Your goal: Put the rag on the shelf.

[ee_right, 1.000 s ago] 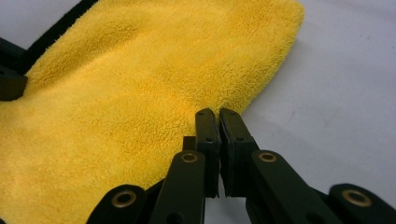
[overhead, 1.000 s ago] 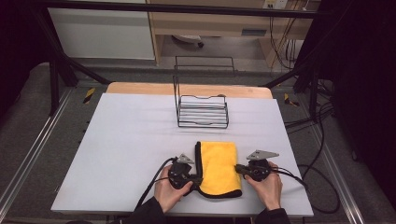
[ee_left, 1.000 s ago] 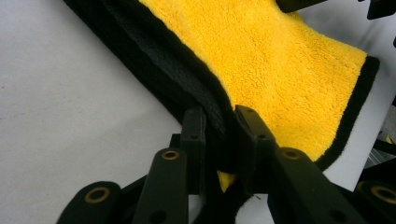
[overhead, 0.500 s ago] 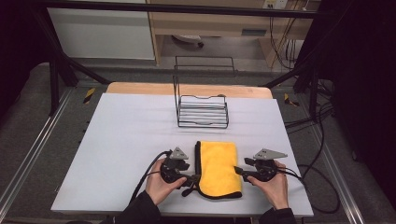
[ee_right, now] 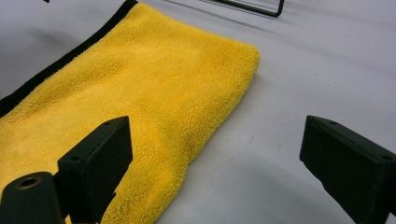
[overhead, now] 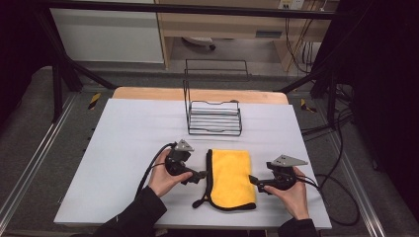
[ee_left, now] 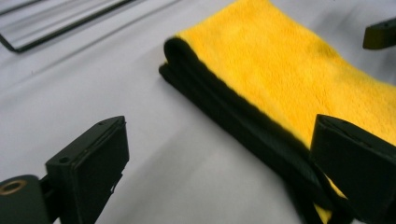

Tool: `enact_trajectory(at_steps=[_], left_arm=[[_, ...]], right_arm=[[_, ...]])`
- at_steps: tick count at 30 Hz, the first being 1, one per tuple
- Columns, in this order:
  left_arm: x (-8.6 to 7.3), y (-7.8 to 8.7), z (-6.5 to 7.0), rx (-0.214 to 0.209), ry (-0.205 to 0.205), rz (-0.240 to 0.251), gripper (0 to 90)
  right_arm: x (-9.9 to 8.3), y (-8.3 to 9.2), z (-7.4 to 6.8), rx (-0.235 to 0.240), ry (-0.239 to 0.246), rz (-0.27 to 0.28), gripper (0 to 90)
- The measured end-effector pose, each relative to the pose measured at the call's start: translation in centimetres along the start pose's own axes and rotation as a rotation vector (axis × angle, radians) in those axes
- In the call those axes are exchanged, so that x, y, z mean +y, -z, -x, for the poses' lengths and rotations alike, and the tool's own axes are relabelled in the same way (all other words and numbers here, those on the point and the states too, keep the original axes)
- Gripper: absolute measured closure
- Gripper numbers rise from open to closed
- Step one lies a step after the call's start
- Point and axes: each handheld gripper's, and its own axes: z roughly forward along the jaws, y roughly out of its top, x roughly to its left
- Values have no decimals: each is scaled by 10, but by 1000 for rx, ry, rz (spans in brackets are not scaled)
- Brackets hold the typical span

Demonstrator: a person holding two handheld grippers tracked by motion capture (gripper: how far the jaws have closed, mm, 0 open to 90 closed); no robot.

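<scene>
Folded yellow towel (overhead: 230, 177) with black edging is lying flat near the front edge of the bench (overhead: 123, 133), between the two hands. Left gripper (overhead: 197, 176) is sitting just beside the towel's black-edged side, its fingers (ee_left: 88, 158) having just been opening and now standing wide, nothing pressed between them. Right gripper (overhead: 253, 180) is sitting at the towel's opposite side, fingers (ee_right: 95, 158) likewise just opened wide, one over the towel's edge. Wire rack (overhead: 214, 117) is standing toward the bench's far edge.
</scene>
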Motion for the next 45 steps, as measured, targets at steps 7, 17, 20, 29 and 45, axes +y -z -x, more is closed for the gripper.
enact_trajectory(at_steps=[7,17,20,29,45], left_arm=[[23,-15,-7,49,9,11,29],[33,-47,-19,93,78,13,237],[32,-54,-21,91,98,8,327],[26,-67,-24,59,124,-43,497],[27,-73,-20,56,123,-49,679]], right_arm=[[-1,1,1,-1,-5,5,76],[-2,0,1,-8,-4,8,76],[-2,0,1,-6,-5,6,83],[-3,-1,1,0,-12,-6,98],[-1,-2,1,7,-15,4,106]])
